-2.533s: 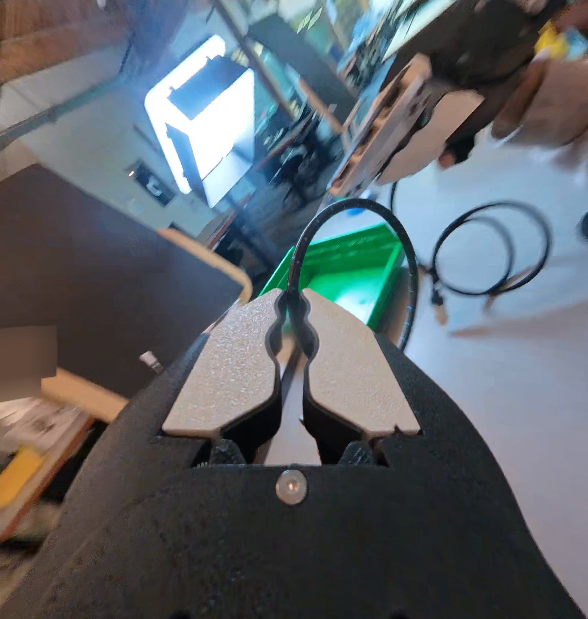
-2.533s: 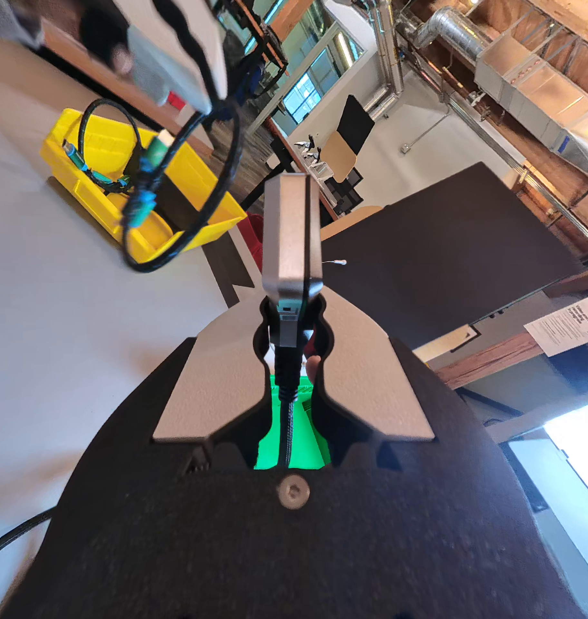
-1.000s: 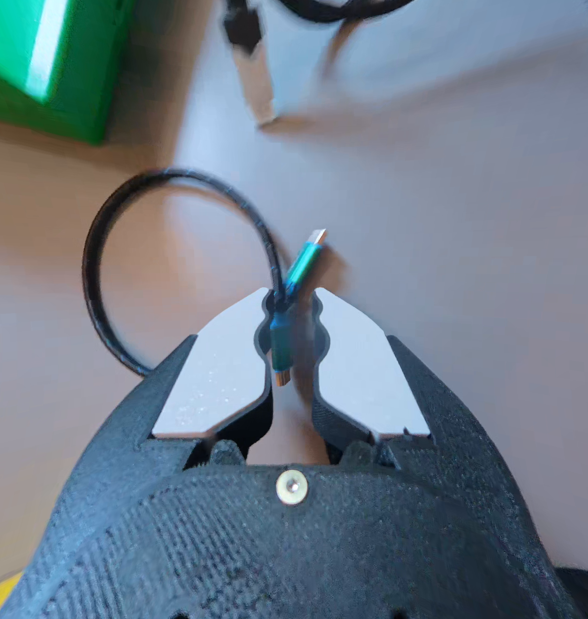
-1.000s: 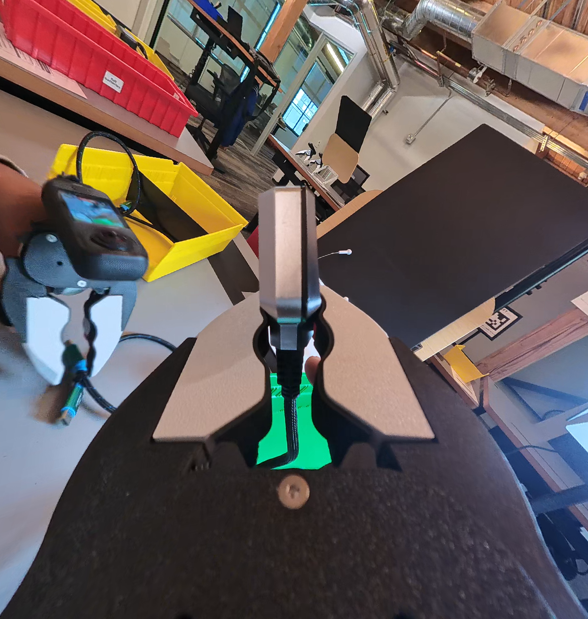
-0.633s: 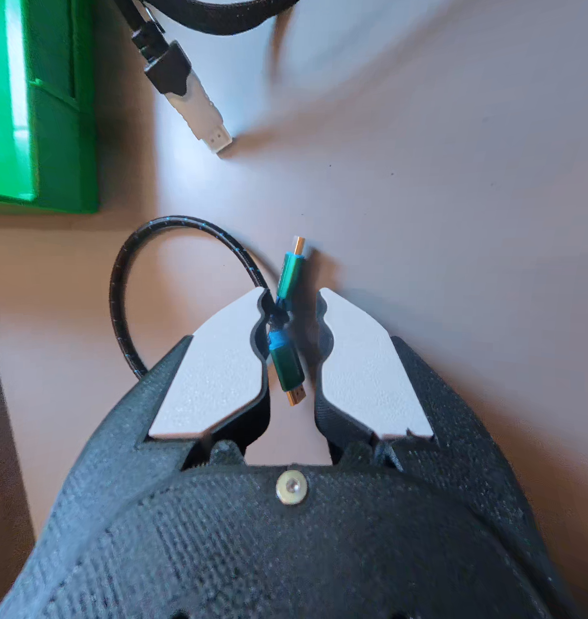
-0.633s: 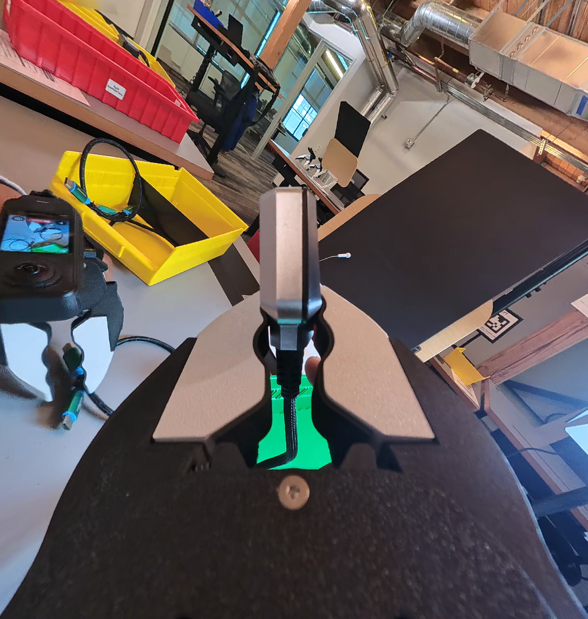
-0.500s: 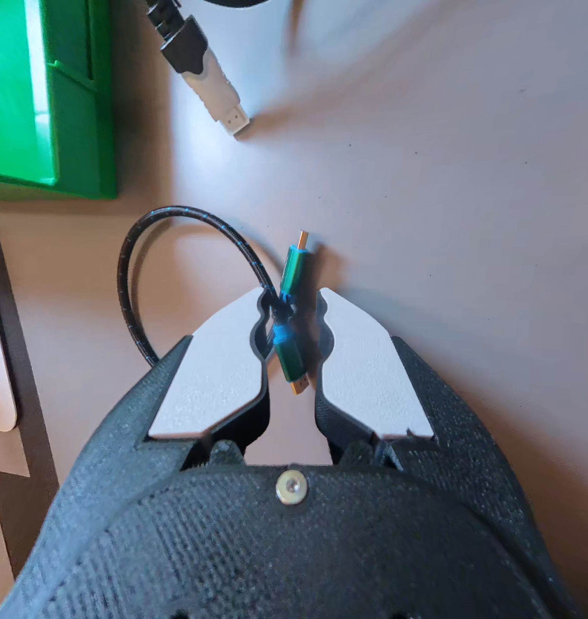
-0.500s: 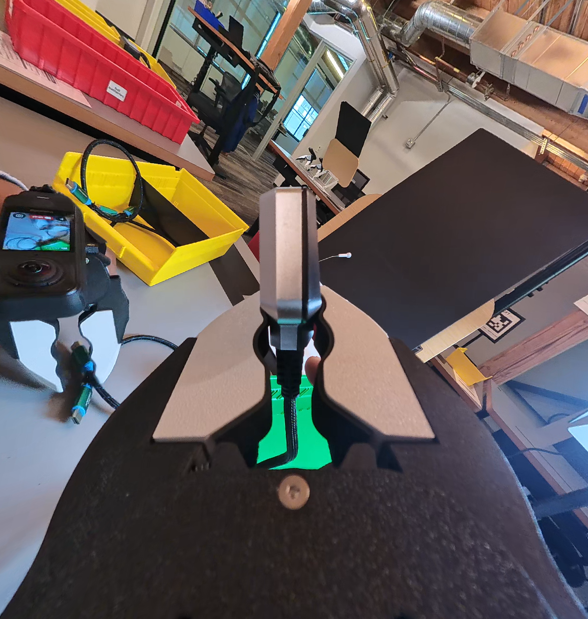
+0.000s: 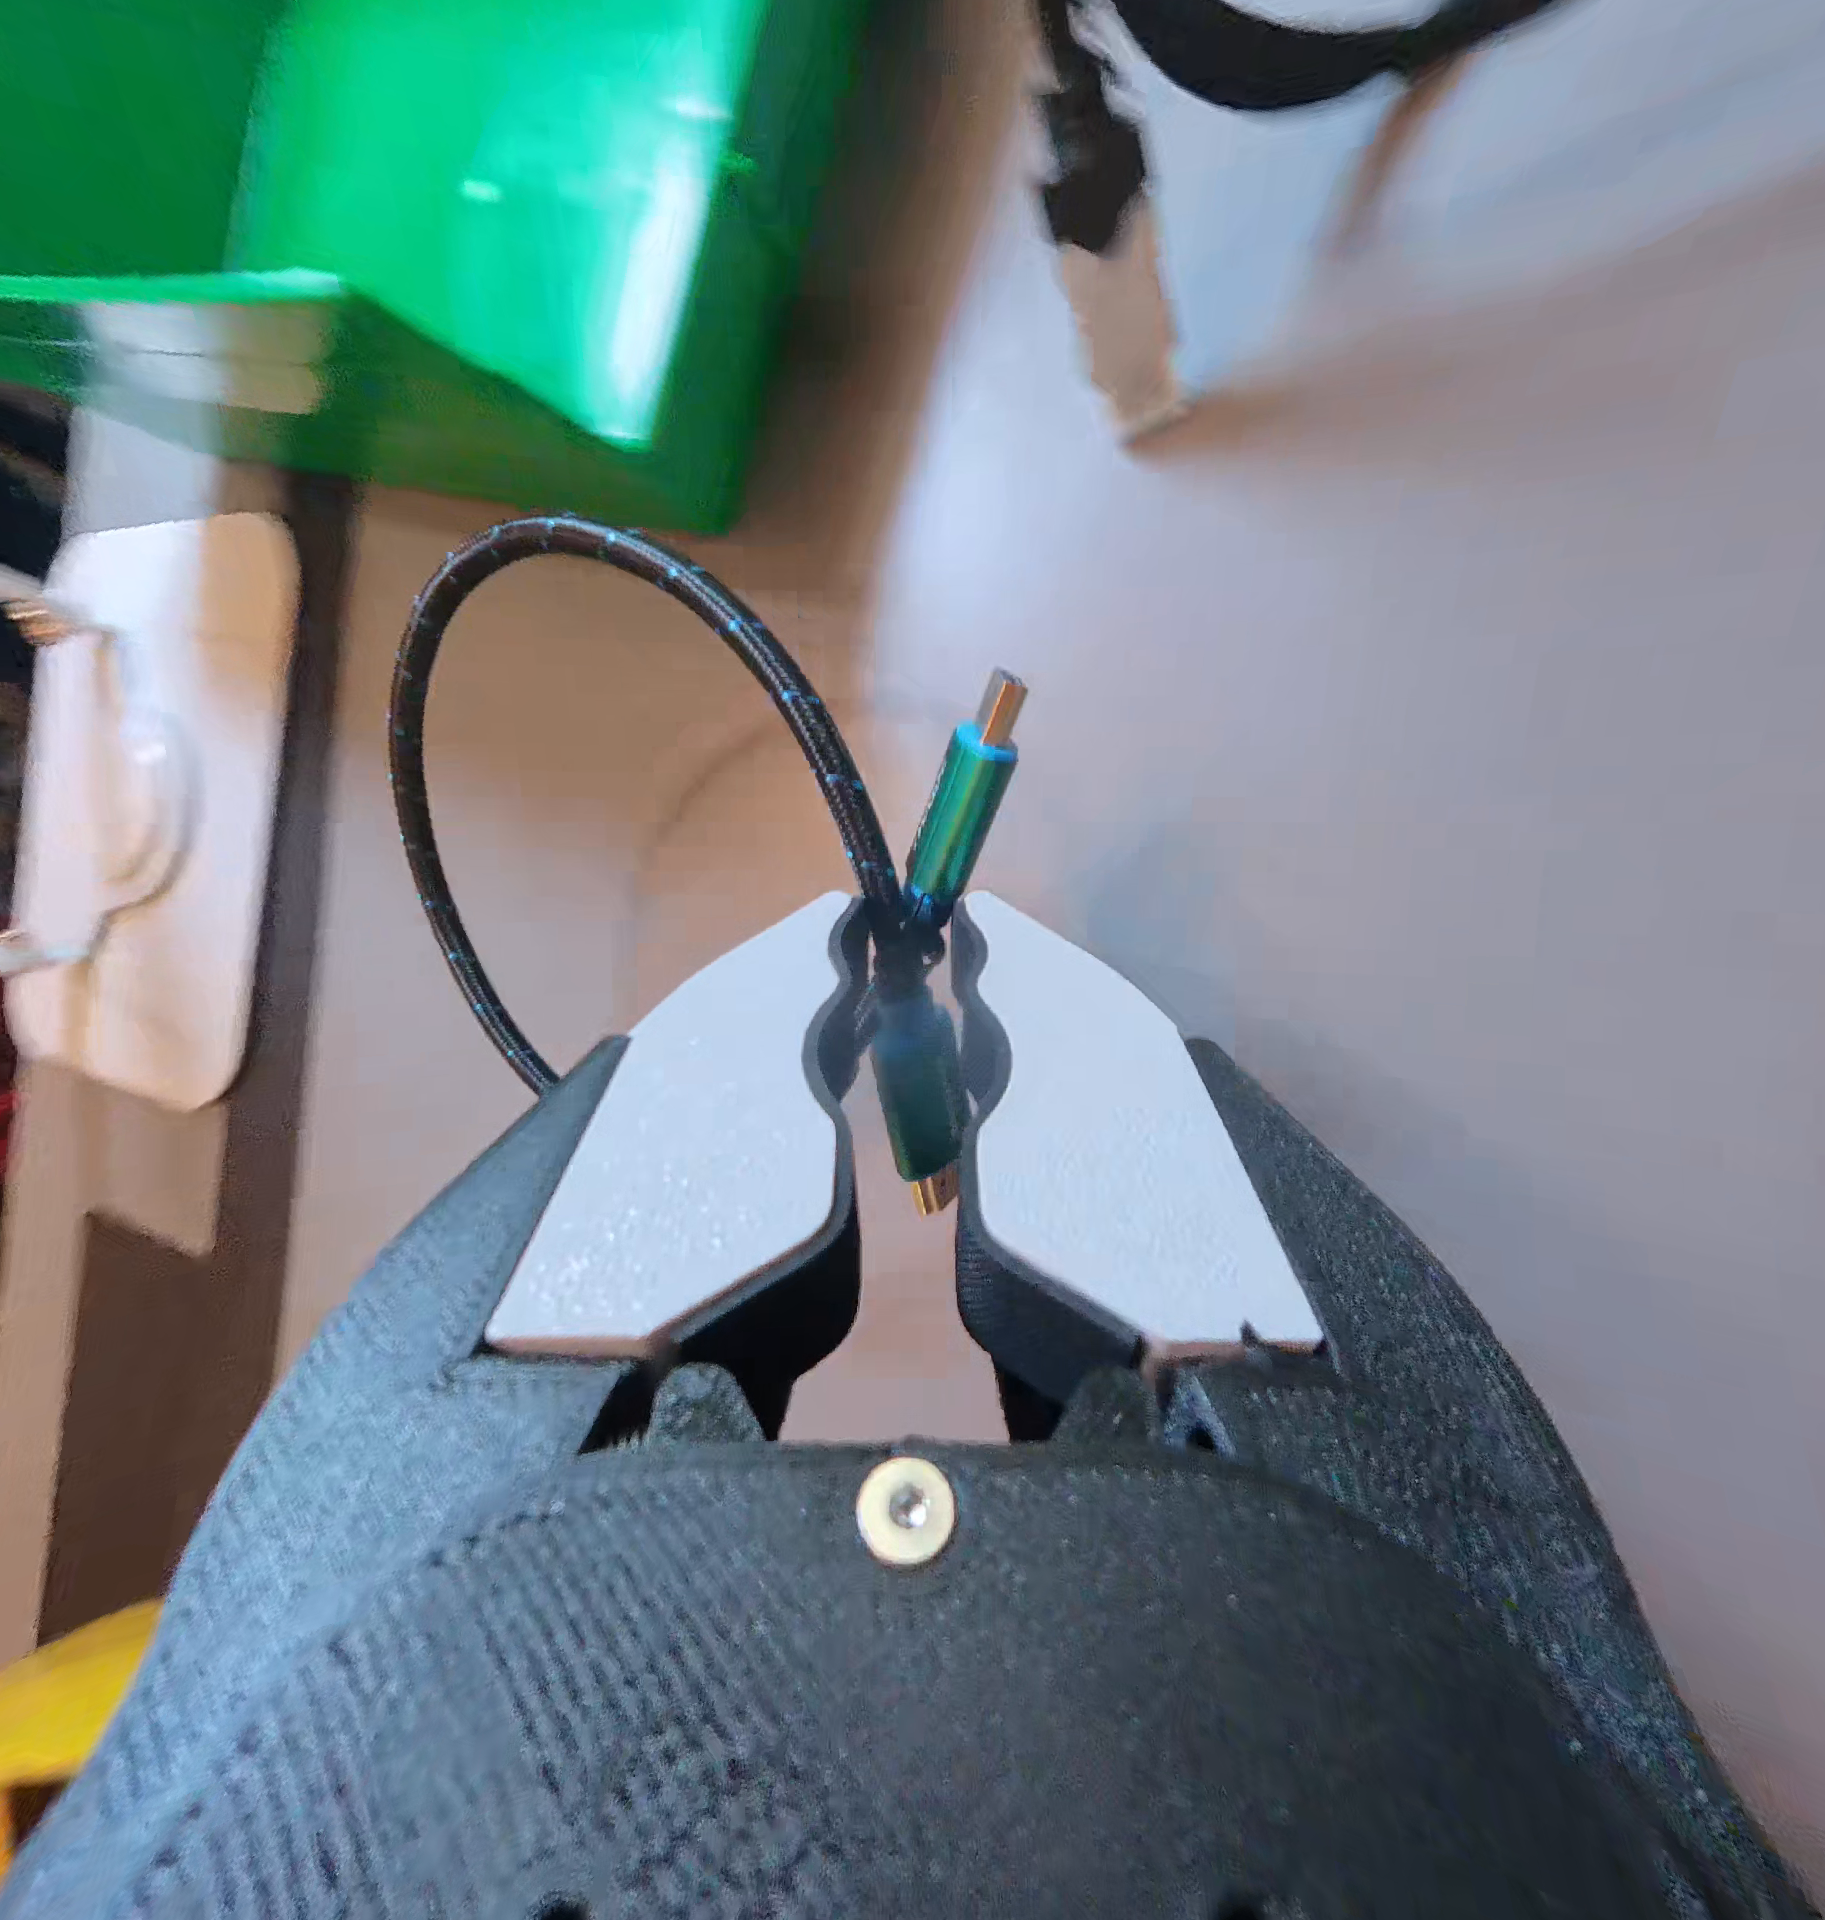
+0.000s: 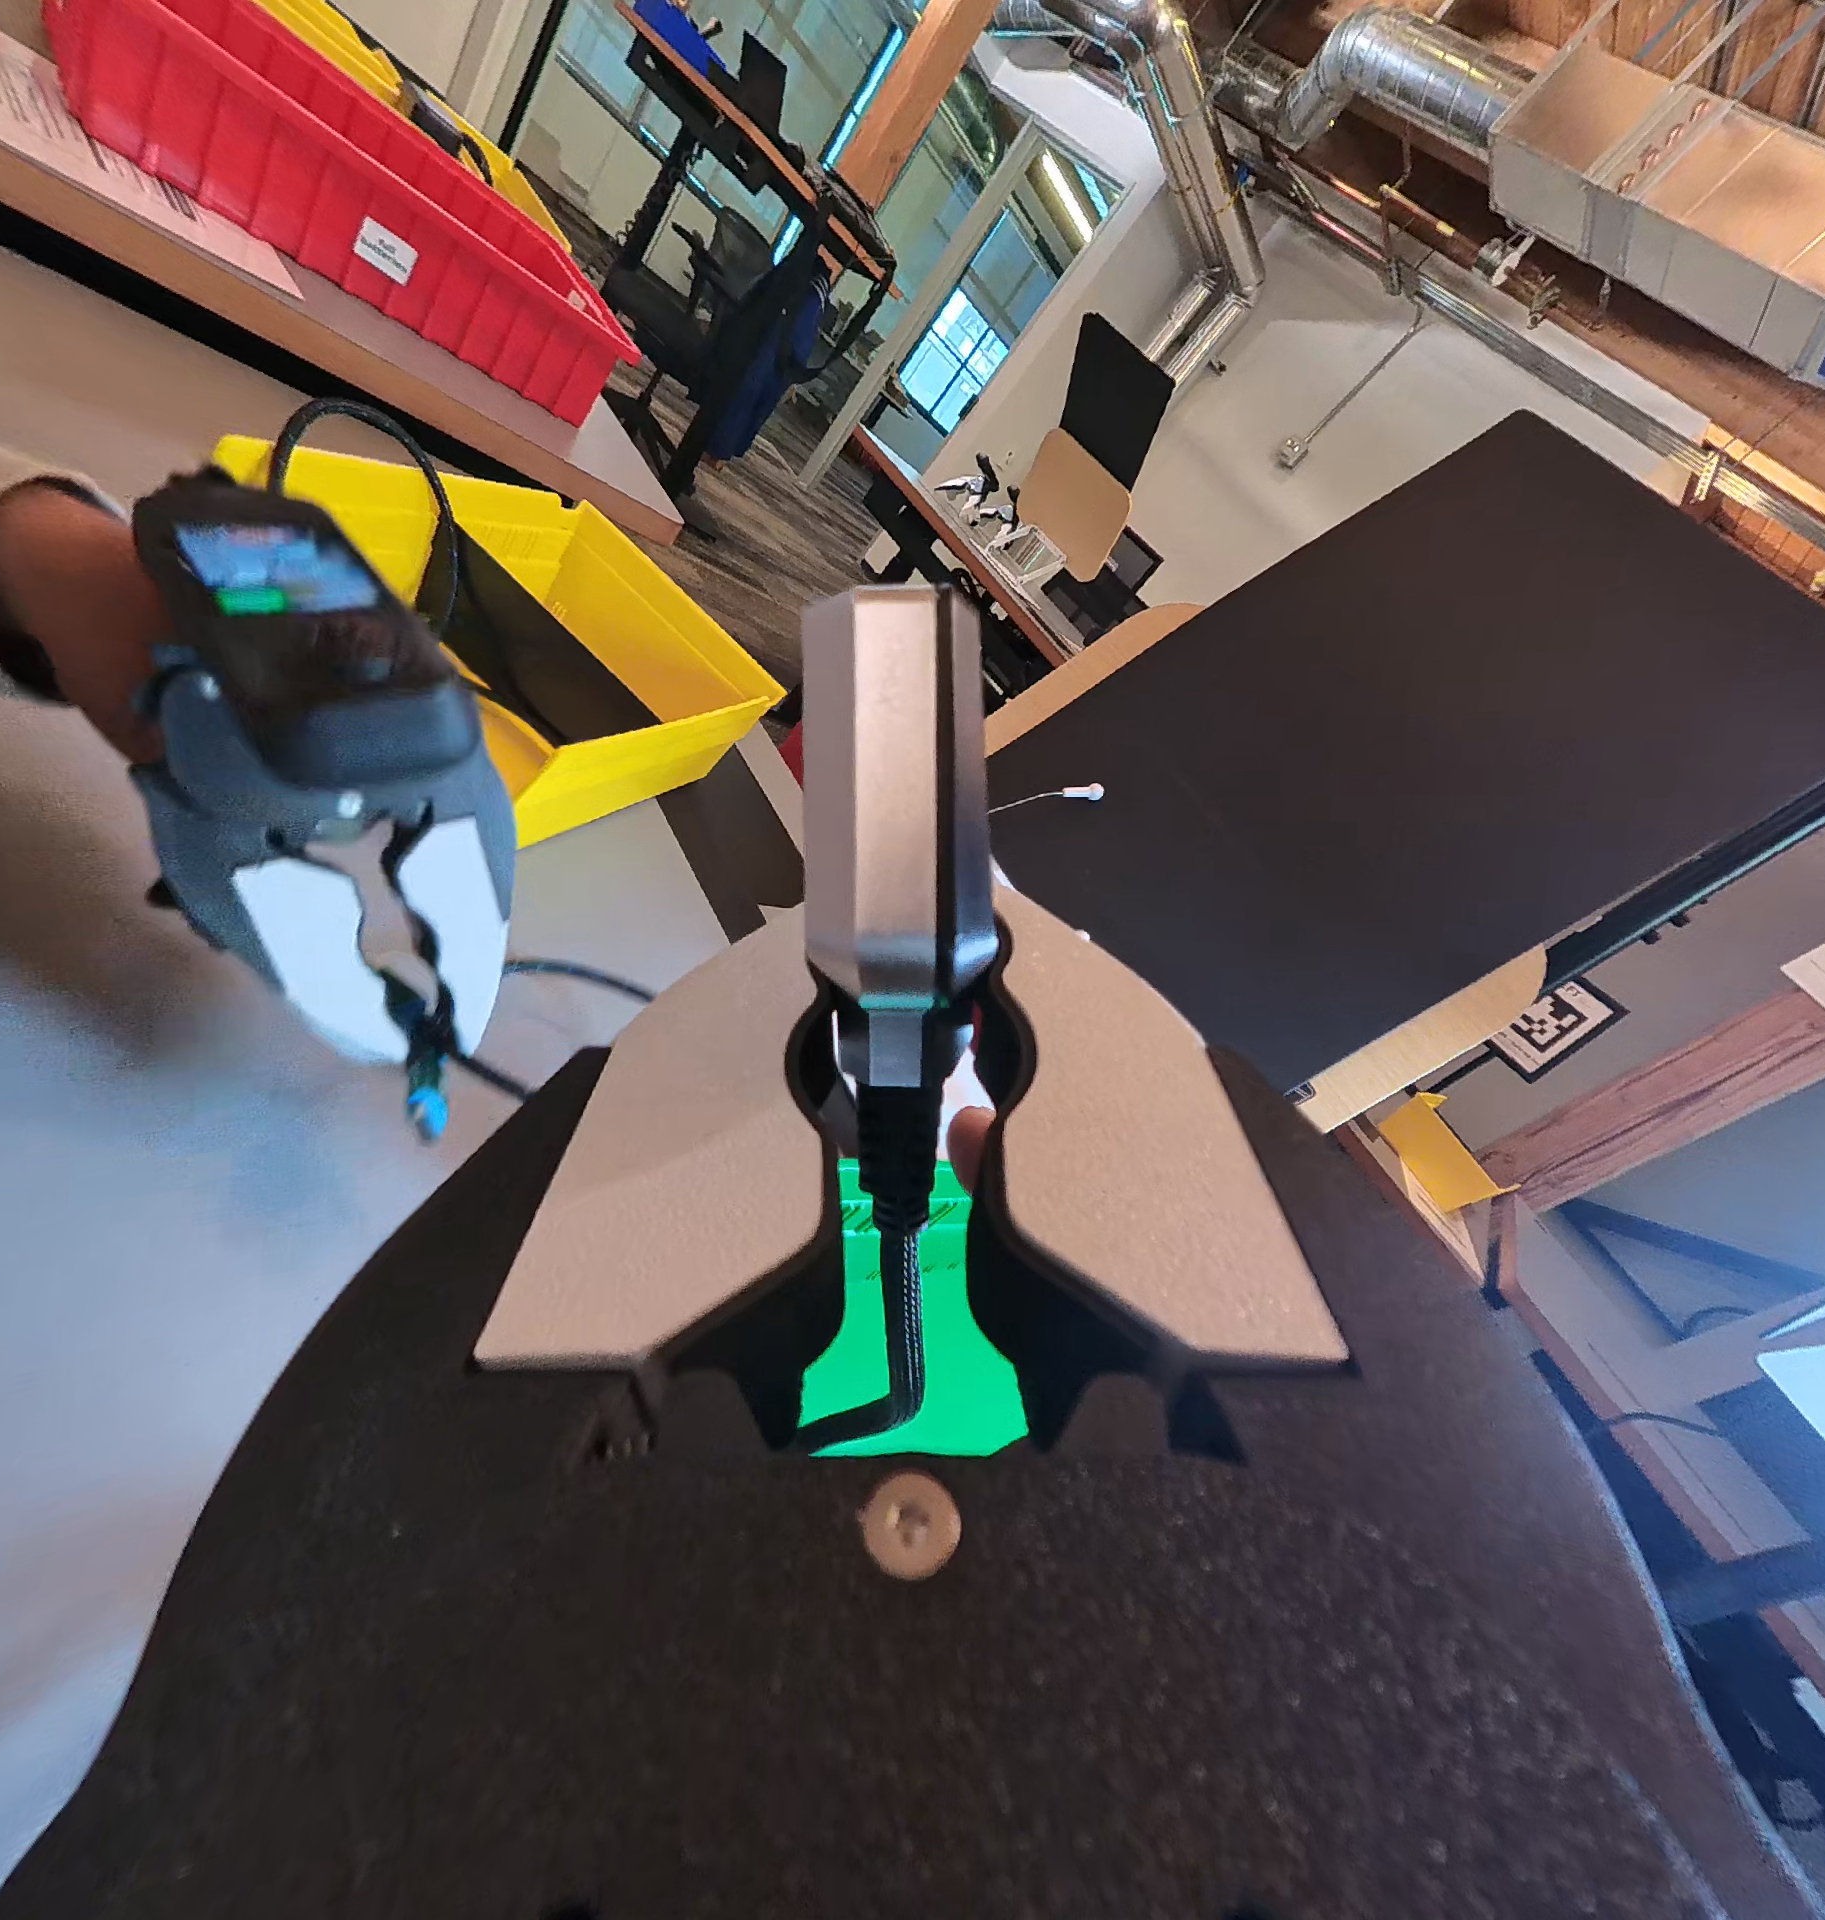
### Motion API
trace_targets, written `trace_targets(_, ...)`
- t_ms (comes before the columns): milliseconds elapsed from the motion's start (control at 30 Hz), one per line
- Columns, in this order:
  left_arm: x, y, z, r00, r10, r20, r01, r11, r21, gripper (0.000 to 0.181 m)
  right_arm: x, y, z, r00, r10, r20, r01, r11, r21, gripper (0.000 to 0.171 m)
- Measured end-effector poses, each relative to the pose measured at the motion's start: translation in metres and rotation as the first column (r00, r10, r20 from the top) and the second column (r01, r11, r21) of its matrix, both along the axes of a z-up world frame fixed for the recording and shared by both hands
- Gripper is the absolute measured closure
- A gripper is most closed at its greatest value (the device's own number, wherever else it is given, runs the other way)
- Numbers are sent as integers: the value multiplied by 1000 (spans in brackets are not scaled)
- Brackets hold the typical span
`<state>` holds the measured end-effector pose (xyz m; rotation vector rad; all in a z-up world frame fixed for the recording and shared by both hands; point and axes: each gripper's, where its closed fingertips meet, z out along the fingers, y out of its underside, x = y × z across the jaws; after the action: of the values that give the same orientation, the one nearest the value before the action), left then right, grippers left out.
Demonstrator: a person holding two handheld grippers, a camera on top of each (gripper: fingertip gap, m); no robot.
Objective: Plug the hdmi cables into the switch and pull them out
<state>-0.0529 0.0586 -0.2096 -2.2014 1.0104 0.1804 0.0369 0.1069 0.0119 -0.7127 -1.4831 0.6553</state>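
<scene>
Now, left gripper [image 9: 903, 914]: jaws nearly shut, pinching a short braided HDMI cable [image 9: 617, 582] where its two teal plugs cross; one plug [image 9: 960, 810] points to 1 o'clock, the other hangs back between the pads.
Right gripper [image 10: 903, 997]: clamped on the grey switch [image 10: 887, 790], held upright at 12 o'clock, a black cable [image 10: 903, 1299] plugged into its near end.
Labels: the red bin [image 10: 388, 197] at 11 o'clock carries a white sticker.
Containers: the yellow bin [image 10: 617, 665] at 10 o'clock holds a looped cable; the green bin [image 9: 472, 229] contents cannot be told.
Around: grey table [image 9: 1459, 935]; another plug [image 9: 1116, 312], blurred, at 1 o'clock.
</scene>
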Motion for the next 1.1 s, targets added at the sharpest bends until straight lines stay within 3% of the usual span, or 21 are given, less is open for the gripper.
trace_targets(267, -39, -7, 91, 986, 153, 71, -166, 956, 242, 166, -18, 0, -29, 995, -38, 98, 30, 996, 82, 148)
trace_targets(433, -33, -16, 116, 985, 156, 67, -169, 939, 299, 166, -41, -8, -63, 979, -71, 191, 35, 982, 184, 148)
trace_targets(767, -46, -12, 99, 974, 220, -45, -201, 942, 268, 166, -69, -15, -121, 933, -146, 328, 30, 942, 335, 148)
trace_targets(1100, -46, -10, 77, 951, 234, -204, -188, 957, 221, 166, -74, -17, -140, 914, -159, 374, 15, 933, 360, 148)
